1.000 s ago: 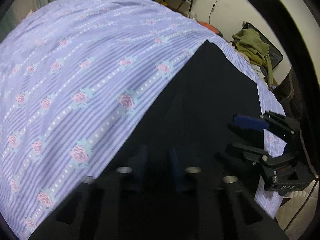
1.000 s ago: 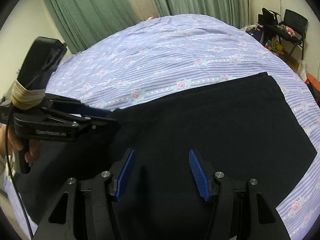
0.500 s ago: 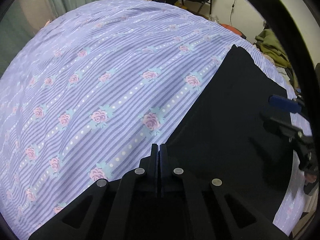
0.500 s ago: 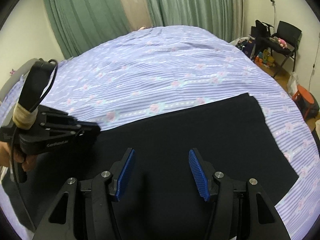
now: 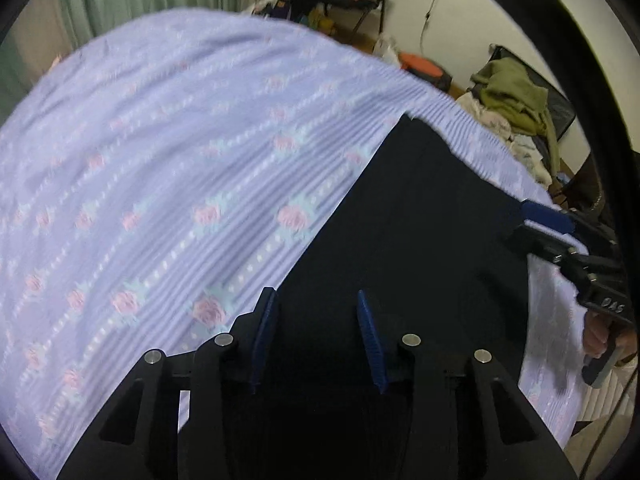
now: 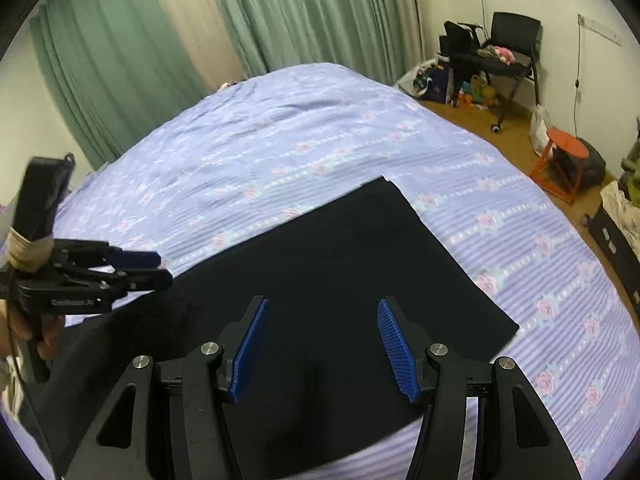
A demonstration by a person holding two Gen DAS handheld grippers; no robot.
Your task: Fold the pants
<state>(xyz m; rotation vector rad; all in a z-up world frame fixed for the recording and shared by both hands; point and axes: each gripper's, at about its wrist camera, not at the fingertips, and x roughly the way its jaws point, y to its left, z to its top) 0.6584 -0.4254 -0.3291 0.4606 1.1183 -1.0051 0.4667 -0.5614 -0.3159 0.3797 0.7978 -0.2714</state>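
Black pants [image 6: 340, 272] lie flat in a long folded strip on a lilac floral bedspread [image 6: 304, 148]; they also show in the left wrist view [image 5: 420, 240]. My left gripper [image 5: 316, 300] is open and empty above the pants' left edge. It shows in the right wrist view [image 6: 160, 266] at the left, above the cloth. My right gripper [image 6: 322, 304] is open and empty above the middle of the pants. It shows in the left wrist view [image 5: 536, 224] at the right.
Green curtains [image 6: 280, 16] hang behind the bed. A black chair [image 6: 508, 48] with bags stands at the far right wall. An orange stool [image 6: 560, 160] is beside the bed. A pile of clothes [image 5: 516, 92] lies on a suitcase.
My left gripper was shut half a second ago and is now open, raised off the pants. Both grippers have lifted away from the bed; the right stays open.
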